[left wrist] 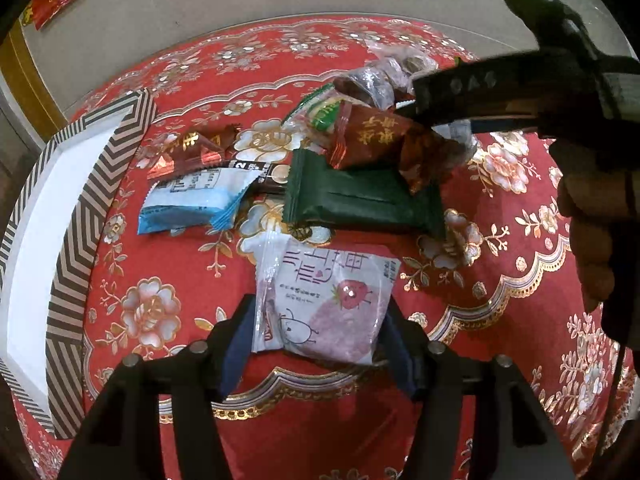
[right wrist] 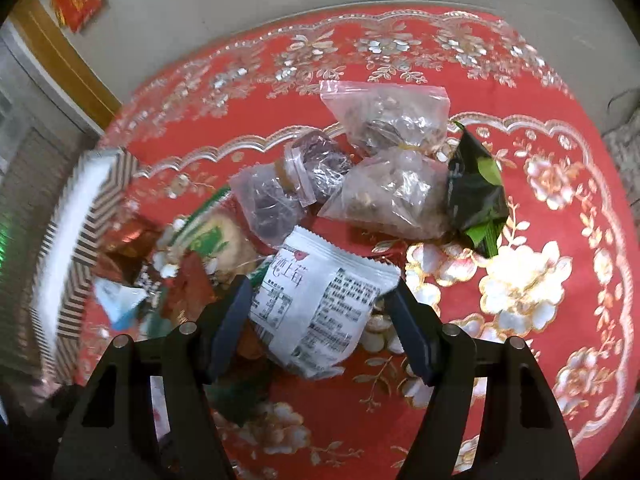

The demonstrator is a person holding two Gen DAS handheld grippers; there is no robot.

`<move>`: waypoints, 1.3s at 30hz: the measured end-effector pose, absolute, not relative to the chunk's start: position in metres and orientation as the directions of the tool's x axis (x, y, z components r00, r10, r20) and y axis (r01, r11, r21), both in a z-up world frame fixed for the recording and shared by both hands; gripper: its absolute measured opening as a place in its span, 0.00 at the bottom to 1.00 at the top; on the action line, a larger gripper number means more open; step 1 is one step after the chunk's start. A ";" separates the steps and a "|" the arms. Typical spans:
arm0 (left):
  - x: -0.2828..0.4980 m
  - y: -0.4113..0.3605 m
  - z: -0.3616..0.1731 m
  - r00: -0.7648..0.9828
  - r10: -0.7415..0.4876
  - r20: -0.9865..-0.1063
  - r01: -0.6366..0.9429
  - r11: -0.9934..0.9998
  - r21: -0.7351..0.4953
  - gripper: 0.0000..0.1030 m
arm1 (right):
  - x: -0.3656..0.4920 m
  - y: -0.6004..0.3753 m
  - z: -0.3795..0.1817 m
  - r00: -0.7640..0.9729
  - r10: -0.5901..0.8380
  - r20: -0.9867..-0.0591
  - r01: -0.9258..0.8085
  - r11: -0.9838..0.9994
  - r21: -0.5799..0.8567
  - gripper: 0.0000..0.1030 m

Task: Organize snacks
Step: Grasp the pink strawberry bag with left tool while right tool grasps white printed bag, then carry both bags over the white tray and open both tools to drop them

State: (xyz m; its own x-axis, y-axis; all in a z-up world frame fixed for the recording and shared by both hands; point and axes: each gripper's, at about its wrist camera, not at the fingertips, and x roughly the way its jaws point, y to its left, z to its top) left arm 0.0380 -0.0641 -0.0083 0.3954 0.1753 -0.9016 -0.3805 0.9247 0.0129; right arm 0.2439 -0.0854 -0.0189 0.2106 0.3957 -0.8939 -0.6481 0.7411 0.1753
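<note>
While our left gripper pinches the strawberry packet at six o'clock, we clamp a white snack packet in our right gripper, with the striped box at nine o'clock on the red tablecloth.

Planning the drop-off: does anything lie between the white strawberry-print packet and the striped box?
Nothing visible: only bare red floral tablecloth separates the white strawberry-print plastic packet from the brown-striped cardboard box.

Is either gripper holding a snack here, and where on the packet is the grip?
The left gripper holds the strawberry packet by its near end, across its side edges. The right gripper holds a white packet, label side up, the same way.
</note>
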 end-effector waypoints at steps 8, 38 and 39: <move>0.037 -0.061 -0.009 0.395 0.168 -0.903 -0.382 0.924 0.006 0.61 | 0.248 -0.118 -0.017 0.246 0.405 -0.881 -0.660 0.735 0.154 0.52; -0.007 -0.005 0.044 0.530 0.015 -0.848 -0.445 0.856 -0.263 0.58 | 0.171 -0.182 0.028 0.228 0.521 -0.822 -0.676 0.692 0.251 0.52; -0.009 0.001 0.046 0.531 0.021 -0.847 -0.448 0.855 -0.260 0.58 | 0.168 -0.177 0.029 0.228 0.518 -0.824 -0.679 0.692 0.247 0.52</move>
